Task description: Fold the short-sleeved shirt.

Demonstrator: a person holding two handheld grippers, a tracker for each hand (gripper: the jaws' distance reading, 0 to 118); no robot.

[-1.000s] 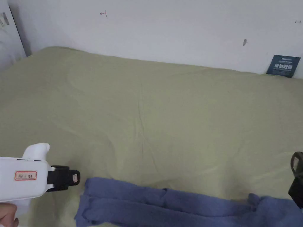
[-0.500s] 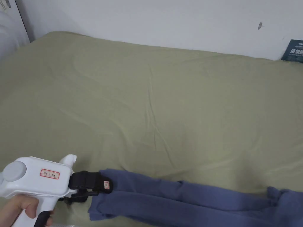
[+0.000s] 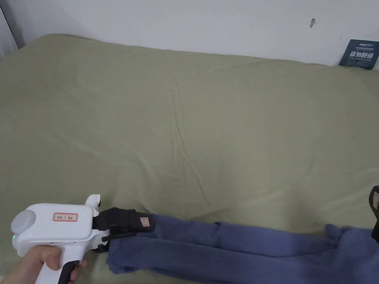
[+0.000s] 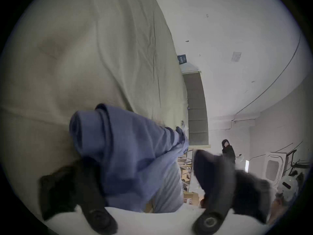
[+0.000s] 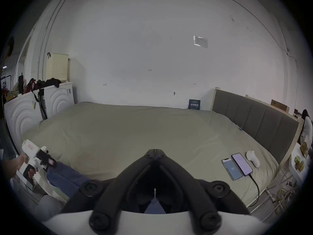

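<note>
Lying bunched lengthwise on bed, blue shirt; L gripper jaws apart around its end, R gripper clenched.

A matt blue cloth shirt lies bunched on the creased olive cotton-like bedsheet; beside the shirt, the left gripper pairs a glossy white plastic body with matt black jaws, below a smooth painted wall
</note>
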